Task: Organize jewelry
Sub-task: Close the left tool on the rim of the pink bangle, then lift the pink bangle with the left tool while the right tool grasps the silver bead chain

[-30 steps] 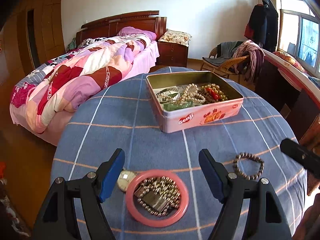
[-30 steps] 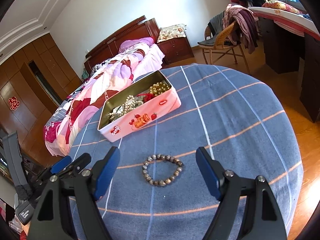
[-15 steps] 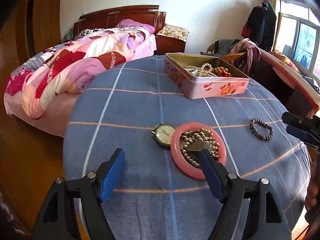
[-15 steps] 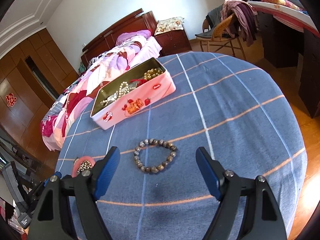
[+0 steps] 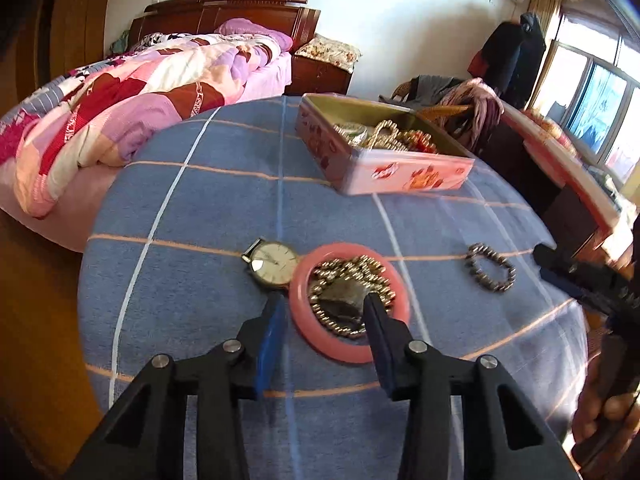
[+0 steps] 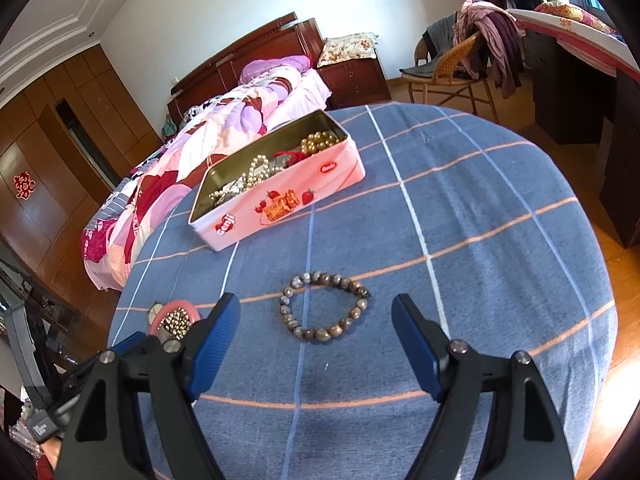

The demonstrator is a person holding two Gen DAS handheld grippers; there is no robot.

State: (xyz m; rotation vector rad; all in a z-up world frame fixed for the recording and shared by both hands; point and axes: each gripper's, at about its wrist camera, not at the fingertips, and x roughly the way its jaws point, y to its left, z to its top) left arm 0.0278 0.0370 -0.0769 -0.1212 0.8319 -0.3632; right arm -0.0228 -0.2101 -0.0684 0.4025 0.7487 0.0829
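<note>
Jewelry tin (image 5: 400, 176) sits far on the blue tablecloth (image 5: 200, 280). Left gripper (image 5: 324, 312), jaws just narrowed, straddles the pink bangle (image 5: 340, 348) rim; contact unclear. Right gripper (image 6: 316, 324) stands apart, beaded bracelet (image 6: 324, 308) between. Only the left view shows the watch (image 5: 274, 266) clearly.

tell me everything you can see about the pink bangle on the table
The pink bangle is a thick, smooth, glossy ring, plastic or resin by its look, lying flat on the blue checked tablecloth. A heap of gold-coloured bead chain with a dark flat piece fills its middle. A watch sits against its left rim. The left gripper, its jaws having just been closing, straddles the near left arc of the ring, one finger outside and one over the chain inside; contact is unclear.
</note>
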